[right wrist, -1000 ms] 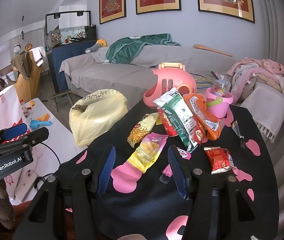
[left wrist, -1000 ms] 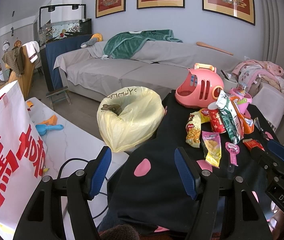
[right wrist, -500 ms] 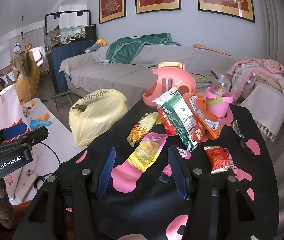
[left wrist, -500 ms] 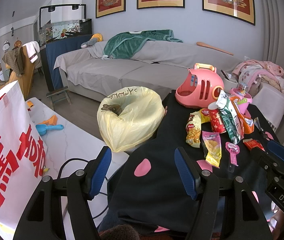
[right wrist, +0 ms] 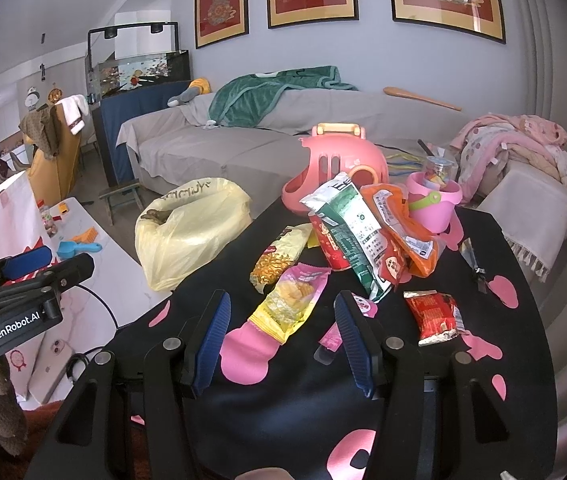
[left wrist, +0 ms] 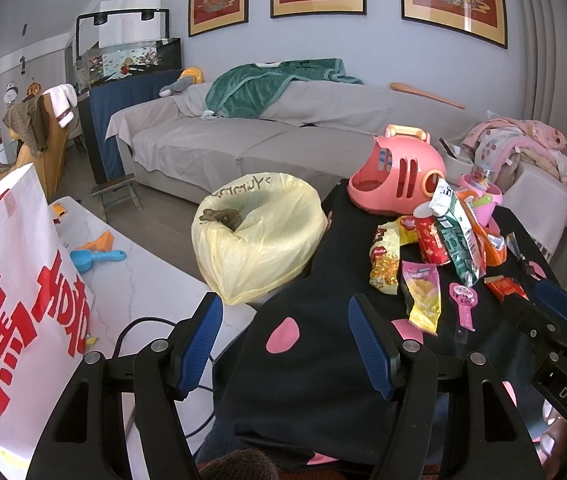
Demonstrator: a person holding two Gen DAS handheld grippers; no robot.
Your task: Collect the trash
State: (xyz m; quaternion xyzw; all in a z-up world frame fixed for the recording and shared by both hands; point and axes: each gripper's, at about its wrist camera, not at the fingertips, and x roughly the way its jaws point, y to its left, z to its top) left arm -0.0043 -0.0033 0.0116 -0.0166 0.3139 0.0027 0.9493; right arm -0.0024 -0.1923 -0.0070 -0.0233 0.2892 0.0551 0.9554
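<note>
Snack wrappers lie on a black cloth with pink spots [right wrist: 283, 400]: a pink-and-yellow chip packet [right wrist: 291, 304], a yellow packet [right wrist: 279, 260], a green-white bag [right wrist: 353, 236], an orange bag [right wrist: 399, 224], a red can [right wrist: 329, 248] and a small red packet [right wrist: 435, 316]. My right gripper [right wrist: 283, 316] stands open just short of the chip packet [left wrist: 423, 300], nothing between its fingers. A yellow trash bag [left wrist: 255, 236] stands open left of the cloth [left wrist: 315, 360]. My left gripper [left wrist: 283, 320] is open and empty, hovering over the cloth's left edge below that bag [right wrist: 191, 232].
A pink toy carrier [right wrist: 339, 168] and pink bucket [right wrist: 435, 204] stand behind the wrappers. A white marble table [left wrist: 131, 276] at left holds a red-printed white bag [left wrist: 15, 300], a cable and blue and orange toys. A grey sofa [left wrist: 263, 136] lies beyond.
</note>
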